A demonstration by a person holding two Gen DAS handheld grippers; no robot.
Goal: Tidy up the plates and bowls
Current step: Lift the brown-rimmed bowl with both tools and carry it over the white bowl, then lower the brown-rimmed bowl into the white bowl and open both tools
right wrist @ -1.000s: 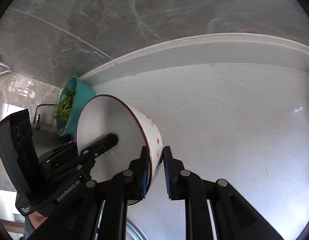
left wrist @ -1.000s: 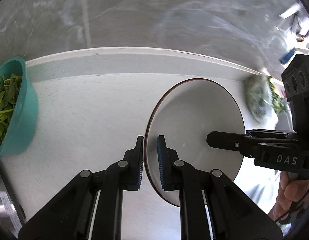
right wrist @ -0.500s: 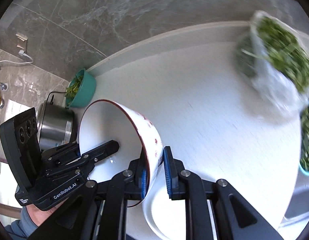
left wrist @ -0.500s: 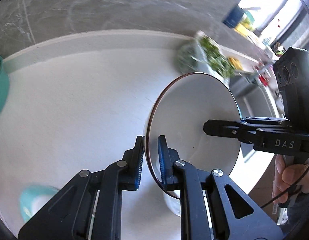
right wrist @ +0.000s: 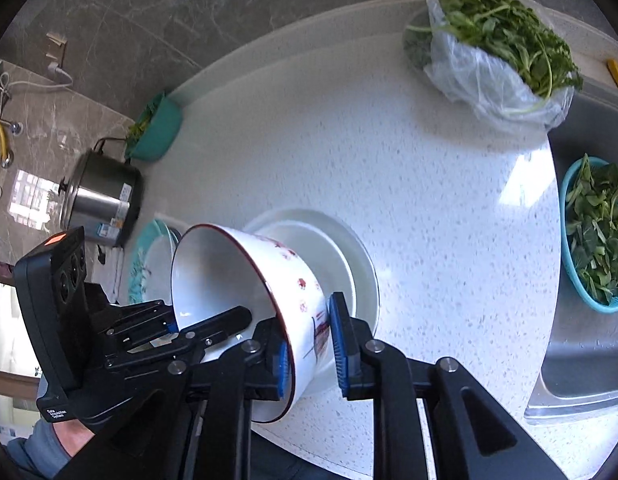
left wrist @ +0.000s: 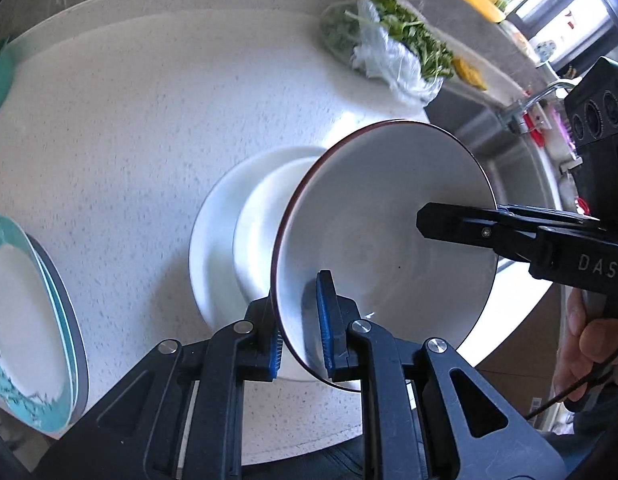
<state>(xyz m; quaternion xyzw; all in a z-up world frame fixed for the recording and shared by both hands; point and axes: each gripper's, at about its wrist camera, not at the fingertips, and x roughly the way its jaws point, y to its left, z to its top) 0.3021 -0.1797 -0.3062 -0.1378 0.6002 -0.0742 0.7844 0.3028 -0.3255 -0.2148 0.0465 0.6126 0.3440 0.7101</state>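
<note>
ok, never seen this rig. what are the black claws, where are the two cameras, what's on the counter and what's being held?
No robot here: a person carries a handheld two-finger gripper in each hand, and a fisheye camera on each looks forward along its fingers. One picture is from the left gripper, the other from the right gripper; each also sees the other gripper from the side.

Both grip the rim of one white bowl with a dark red rim and red marks outside. It is tilted and held above a stack of white dishes on the speckled white counter.

Also there: teal-edged plates, a plastic bag of greens, a teal basket of leaves at the sink, another teal bowl of greens, and a steel cooker.
</note>
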